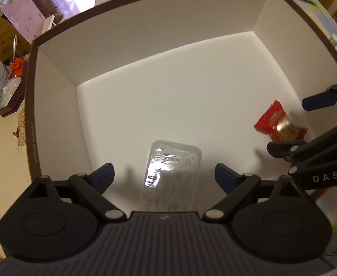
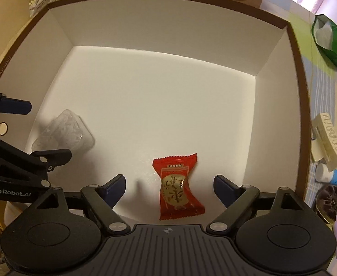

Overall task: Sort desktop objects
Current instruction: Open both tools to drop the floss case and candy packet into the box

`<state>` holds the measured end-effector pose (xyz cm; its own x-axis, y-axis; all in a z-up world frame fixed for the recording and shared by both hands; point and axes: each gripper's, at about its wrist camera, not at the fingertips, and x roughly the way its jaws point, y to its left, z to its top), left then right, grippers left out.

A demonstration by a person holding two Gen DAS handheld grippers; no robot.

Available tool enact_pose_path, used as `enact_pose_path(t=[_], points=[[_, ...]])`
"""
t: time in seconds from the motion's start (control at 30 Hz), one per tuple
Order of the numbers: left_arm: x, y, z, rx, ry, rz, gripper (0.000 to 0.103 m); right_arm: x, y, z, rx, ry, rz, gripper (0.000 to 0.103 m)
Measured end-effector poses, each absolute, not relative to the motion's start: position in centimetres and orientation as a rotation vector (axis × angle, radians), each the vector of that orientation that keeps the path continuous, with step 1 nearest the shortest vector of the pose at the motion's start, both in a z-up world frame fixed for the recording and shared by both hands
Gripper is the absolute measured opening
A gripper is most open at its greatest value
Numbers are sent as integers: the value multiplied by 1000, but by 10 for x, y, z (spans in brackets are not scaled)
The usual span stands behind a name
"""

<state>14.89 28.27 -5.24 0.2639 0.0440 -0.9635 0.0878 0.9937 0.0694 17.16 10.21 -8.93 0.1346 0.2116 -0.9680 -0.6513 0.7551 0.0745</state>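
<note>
Seen from the left wrist: a deep square cardboard box (image 1: 53,73), matt white inside with crisp folded corners, brown along the rim and outer skin. On its smooth white floor, a clear plastic case (image 1: 170,174), oblong with rounded corners, glossy and glinting, its contents pale and hard to make out. Framed between the spread blue-padded tips of the left gripper (image 1: 165,176), jaws wide apart, touching nothing. Off to the right of the floor, close to the side wall, a red candy wrapper (image 1: 281,123), crinkly foil with a gold patch and serrated ends. Just beside it, the right gripper (image 1: 295,126), black hinged linkages, blue pad, white lettering on the body.

Seen from the right wrist: same box (image 2: 60,36), white walls, brown edge. Red candy wrapper (image 2: 177,188) flat on the floor, pillow-shaped, zigzag-cut at both ends, gold oval with dark characters at the centre. Lying between the parted tips of the right gripper (image 2: 169,187), jaws wide, clear of the foil on both sides. Clear plastic case (image 2: 64,133) near the left wall, translucent, softly rounded, partly behind the left gripper (image 2: 32,135), matt black with rivets.

Outside the box, to the right: a green crumpled bag (image 2: 331,41), shiny; a cream ribbed plastic piece (image 2: 329,138); a blue tube with a white cap (image 2: 336,174).
</note>
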Motion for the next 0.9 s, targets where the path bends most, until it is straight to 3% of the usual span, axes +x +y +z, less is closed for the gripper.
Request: enact_pose_path(t=[0.9], points=[[100,262,26,112,1106,102,98,131,80,-19,-345,1094,738,89]])
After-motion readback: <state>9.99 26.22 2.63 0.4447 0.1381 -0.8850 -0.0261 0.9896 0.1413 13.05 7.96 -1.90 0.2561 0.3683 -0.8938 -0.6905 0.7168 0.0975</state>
